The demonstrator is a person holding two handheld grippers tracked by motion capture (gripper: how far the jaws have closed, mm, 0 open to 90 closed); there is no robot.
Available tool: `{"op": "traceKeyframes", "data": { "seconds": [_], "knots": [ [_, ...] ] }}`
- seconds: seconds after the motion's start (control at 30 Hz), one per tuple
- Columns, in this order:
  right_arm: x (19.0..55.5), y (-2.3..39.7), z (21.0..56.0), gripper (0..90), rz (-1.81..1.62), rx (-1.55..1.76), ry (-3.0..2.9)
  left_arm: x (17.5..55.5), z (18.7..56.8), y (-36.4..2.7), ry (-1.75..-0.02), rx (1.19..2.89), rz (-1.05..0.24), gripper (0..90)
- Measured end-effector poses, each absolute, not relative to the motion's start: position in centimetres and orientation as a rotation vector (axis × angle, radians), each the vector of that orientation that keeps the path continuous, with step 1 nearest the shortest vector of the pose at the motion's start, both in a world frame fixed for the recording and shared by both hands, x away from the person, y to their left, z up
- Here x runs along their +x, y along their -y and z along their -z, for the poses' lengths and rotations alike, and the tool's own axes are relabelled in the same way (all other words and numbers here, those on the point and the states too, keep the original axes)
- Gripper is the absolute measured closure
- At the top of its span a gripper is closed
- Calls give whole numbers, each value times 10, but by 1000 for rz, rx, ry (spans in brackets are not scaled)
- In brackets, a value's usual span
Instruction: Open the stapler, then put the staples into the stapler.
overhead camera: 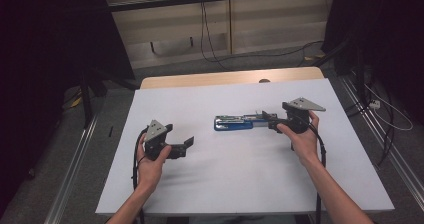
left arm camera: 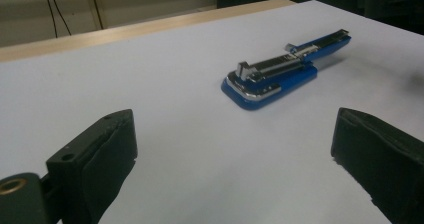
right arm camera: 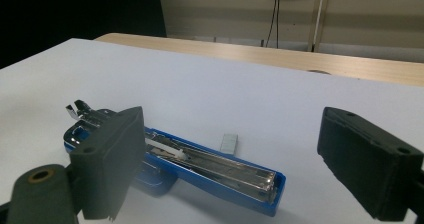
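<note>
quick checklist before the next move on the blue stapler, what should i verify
1. Stapler lies flat on the white table, opened out lengthwise: ok.
2. Staple channel is exposed and faces up: ok.
3. Small strip of staples lies on the table beside the stapler, apart from it: ok.
4. Right gripper has its jaws open over the stapler's free end, pads not pressing on it: ok.
5. Left gripper is open, holds nothing and stands well clear of the stapler: ok.
6. Whether staples already sit in the channel: cannot tell.
</note>
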State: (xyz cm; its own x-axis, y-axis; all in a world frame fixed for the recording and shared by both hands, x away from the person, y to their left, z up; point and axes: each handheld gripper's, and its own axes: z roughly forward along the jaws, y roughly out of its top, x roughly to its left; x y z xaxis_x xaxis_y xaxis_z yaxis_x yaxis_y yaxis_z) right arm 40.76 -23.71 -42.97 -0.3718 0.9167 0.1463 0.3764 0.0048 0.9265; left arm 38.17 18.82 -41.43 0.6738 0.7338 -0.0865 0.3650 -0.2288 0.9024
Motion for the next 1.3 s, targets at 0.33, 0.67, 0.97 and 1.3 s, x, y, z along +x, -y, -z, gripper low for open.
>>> {"op": "traceKeyframes", "data": {
  "seconds": [0.33, 0.67, 0.97, 1.3],
  "knots": [
    [407, 238, 429, 136, -1340, 1339, -1768, 348, 422, -209, -874, 1852, -451, 49],
    [413, 237, 423, 158, -1331, 1336, -1798, 328, 426, -221, -919, 1838, -376, 47],
    [436, 228, 418, 107, -1279, 1406, -1867, 319, 422, -226, -922, 1801, -429, 47],
    [456, 218, 412, 157, -1216, 1383, -1978, 318, 421, -219, -897, 1823, -461, 46]
  ]
}}
